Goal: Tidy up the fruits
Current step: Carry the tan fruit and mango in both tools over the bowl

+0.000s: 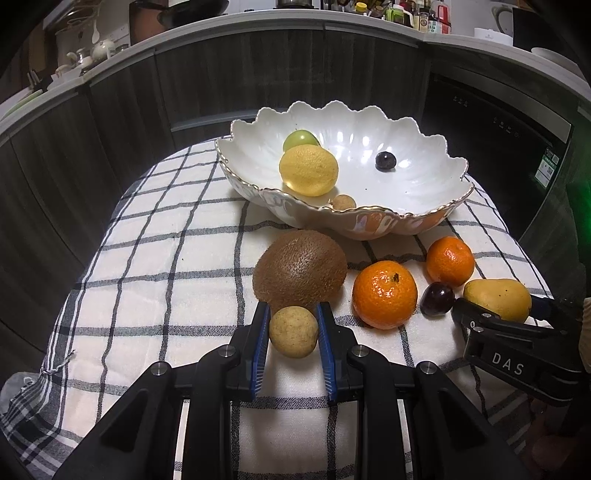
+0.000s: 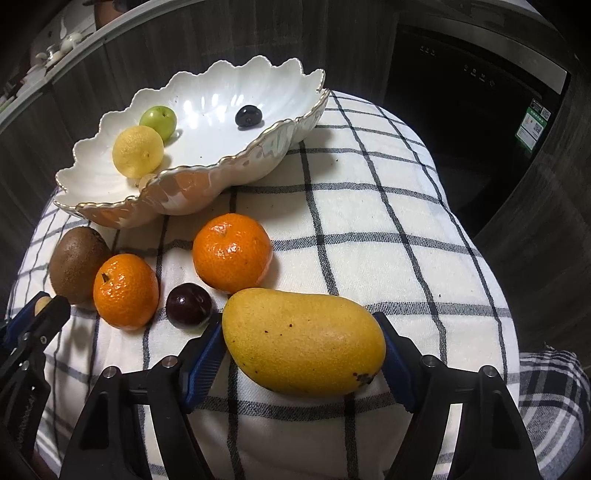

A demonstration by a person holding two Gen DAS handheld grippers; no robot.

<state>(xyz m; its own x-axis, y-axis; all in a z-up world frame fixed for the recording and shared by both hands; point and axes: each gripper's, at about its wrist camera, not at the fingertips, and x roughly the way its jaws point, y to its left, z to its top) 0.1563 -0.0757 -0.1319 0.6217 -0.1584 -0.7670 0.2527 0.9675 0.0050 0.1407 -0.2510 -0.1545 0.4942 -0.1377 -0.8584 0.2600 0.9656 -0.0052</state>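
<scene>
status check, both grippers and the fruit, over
Left gripper shut on small tan fruit. Right gripper around mango, pads at both ends. Bowl path clear.

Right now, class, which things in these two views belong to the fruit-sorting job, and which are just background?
Job: white bowl, lemon, green fruit, dark grapes, kiwi, two oranges, plum, mango, tan round fruit, left gripper, right gripper.

Background: checked cloth, counter bottles, teapots, dark appliance.

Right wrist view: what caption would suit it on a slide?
Right gripper closing around a yellow mango on a checked cloth, near the scalloped bowl.
</scene>
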